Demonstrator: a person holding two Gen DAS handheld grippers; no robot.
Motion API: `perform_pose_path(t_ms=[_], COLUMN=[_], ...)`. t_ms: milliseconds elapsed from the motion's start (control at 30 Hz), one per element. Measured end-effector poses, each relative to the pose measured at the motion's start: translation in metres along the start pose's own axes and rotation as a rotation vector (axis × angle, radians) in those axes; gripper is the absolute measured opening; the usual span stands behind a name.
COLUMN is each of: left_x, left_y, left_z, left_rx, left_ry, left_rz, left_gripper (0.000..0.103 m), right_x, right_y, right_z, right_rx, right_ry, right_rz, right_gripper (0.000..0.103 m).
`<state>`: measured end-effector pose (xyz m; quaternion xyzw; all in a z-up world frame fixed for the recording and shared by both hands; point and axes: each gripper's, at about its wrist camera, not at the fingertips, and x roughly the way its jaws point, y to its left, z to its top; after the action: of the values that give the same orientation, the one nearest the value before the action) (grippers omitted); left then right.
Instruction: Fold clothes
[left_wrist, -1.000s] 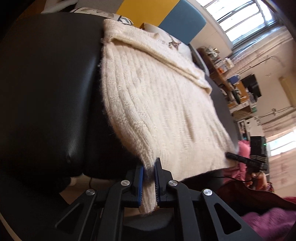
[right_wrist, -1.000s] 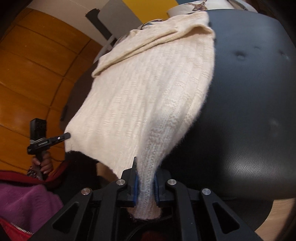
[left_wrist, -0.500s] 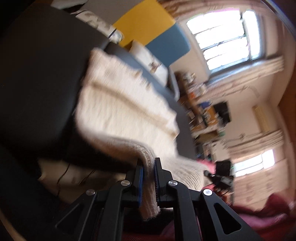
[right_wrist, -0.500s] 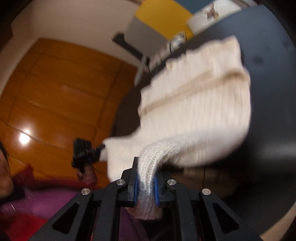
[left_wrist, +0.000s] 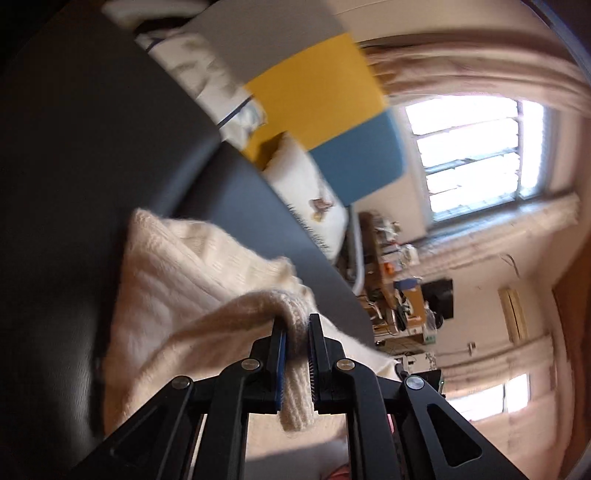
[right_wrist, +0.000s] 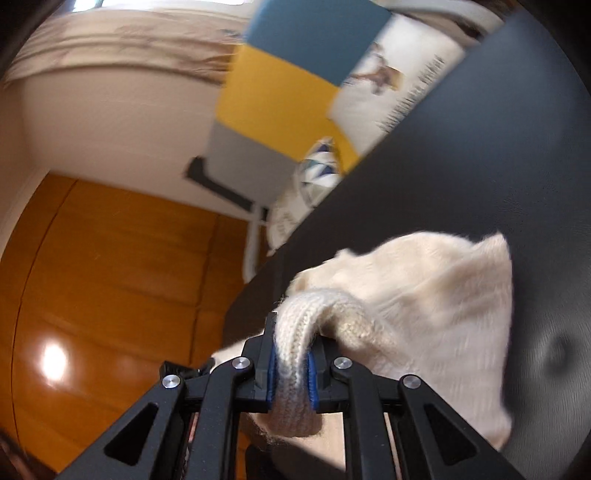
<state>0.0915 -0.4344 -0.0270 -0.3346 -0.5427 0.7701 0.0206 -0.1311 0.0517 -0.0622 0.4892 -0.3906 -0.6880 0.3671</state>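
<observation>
A cream knitted sweater (left_wrist: 177, 280) lies on a black padded surface (left_wrist: 74, 155), doubled over on itself. My left gripper (left_wrist: 296, 332) is shut on the ribbed hem, which hangs down between the blue pads. In the right wrist view the same sweater (right_wrist: 436, 295) bunches ahead of my right gripper (right_wrist: 291, 343), which is shut on another ribbed corner of the hem. Both corners are lifted above the rest of the knit. The lower part of the sweater is hidden under the raised fold.
Beyond the black surface (right_wrist: 480, 166) stand white printed cushions (left_wrist: 314, 199) and a grey, yellow and blue panel (left_wrist: 317, 88). A bright window (left_wrist: 476, 155) and cluttered shelves (left_wrist: 391, 266) lie to the right; a wooden wall (right_wrist: 110, 277) to the left.
Both grippers have carried the hem forward over the sweater, so the flat knit is now folded onto itself. The views have rolled and swung up toward the far wall and window.
</observation>
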Motion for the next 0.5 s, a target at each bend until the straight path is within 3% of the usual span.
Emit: perform_pose_path(t_ms=[133, 300, 500], left_x=[0.038, 0.055, 0.063], left_y=[0.025, 0.048, 0.063], left_z=[0.019, 0.031, 0.039], left_rx=[-0.060, -0.147, -0.277], left_ry=[0.019, 0.037, 0.070], left_rz=[0.074, 0.080, 0.033], left_gripper=[0.010, 0.011, 0.018], right_x=[0.039, 0.056, 0.047], right_y=[-0.033, -0.068, -0.090], right_z=[0.021, 0.031, 0.029], right_rx=[0.082, 0.201, 0.357], right_ry=[0.025, 0.038, -0.019], right_rz=[-0.066, -0.132, -0.006], right_gripper=[0.011, 0.016, 0.027])
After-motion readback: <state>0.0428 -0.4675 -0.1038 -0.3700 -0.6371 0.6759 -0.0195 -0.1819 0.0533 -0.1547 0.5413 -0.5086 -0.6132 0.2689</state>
